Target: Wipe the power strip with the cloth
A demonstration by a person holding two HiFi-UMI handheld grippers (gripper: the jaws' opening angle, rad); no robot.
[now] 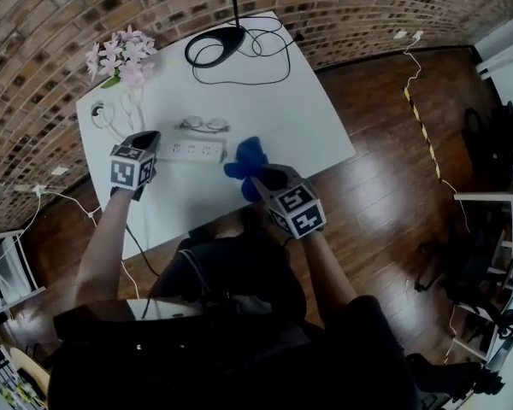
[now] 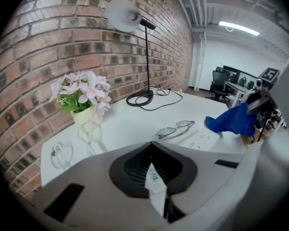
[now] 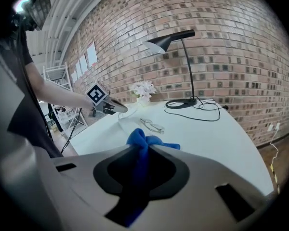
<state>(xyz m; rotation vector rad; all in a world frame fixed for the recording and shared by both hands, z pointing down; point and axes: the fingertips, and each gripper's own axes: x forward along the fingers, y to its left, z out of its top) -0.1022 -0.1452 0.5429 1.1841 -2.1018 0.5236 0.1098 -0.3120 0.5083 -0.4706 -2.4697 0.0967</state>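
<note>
Soft, even room light makes the white tabletop (image 1: 308,118) the brightest area, with only faint shadows ahead of the left tongs (image 1: 150,139) and right tongs (image 1: 261,176). A ceiling strip light (image 2: 238,28) glares far beyond the left tongs. Gripper views bow strongly, corners black; the housing nearest each lens is blurred.

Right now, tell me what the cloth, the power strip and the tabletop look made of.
Blue cloth: soft matte fabric, maybe microfibre; it bunches into loose folds. Power strip: white, smooth, rigid-looking casing with moulded sockets, likely plastic. Tabletop: white, flat, slight sheen; laminate or painted board, cannot tell which.
</note>
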